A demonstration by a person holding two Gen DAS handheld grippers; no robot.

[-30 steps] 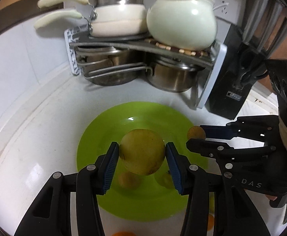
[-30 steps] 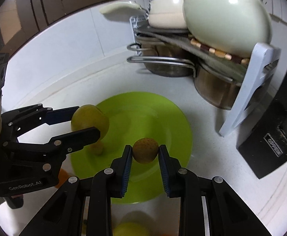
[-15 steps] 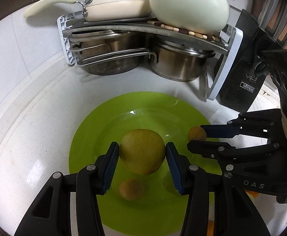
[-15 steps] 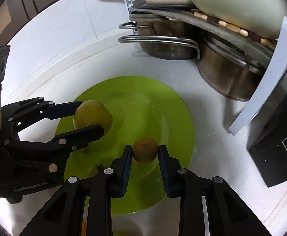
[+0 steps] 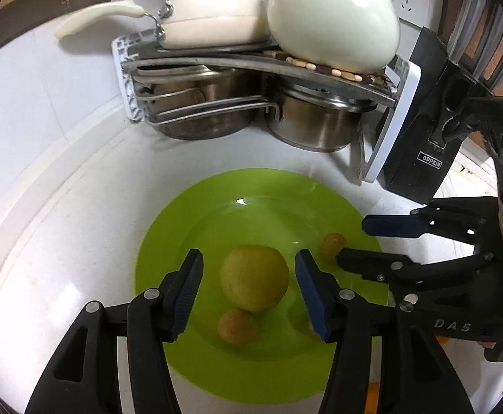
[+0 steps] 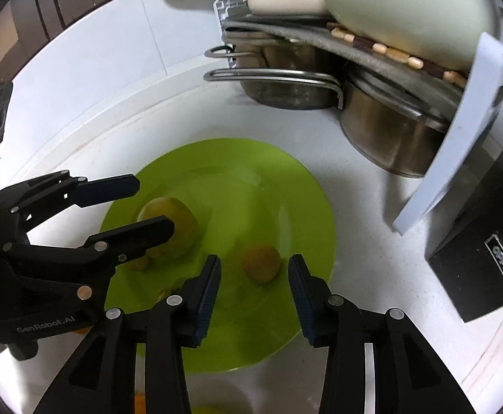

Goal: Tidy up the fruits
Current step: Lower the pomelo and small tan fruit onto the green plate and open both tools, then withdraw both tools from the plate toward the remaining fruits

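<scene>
A green plate (image 5: 196, 214) lies on the white counter; it also shows in the right wrist view (image 6: 306, 186). A yellow-green pear (image 5: 254, 282) rests on it between the open jaws of my left gripper (image 5: 248, 289). A small brown fruit (image 5: 236, 326) lies just in front of the pear. A second small brown fruit (image 6: 262, 264) lies on the plate between the open jaws of my right gripper (image 6: 255, 284); it shows in the left wrist view (image 5: 333, 244). The pear shows in the right wrist view (image 6: 174, 226) behind the left gripper's fingers (image 6: 137, 231).
A dish rack (image 5: 251, 58) with steel pots (image 5: 313, 124) below, and a white pot (image 5: 334, 20) and pan on top, stands behind the plate. A black box (image 5: 420, 145) stands at the right. Something orange (image 5: 372, 395) lies off the plate's near edge.
Both grippers have opened and let go of their fruit. The pear and the small brown fruit now rest on the green plate. Both grippers have lowered slightly toward it.
</scene>
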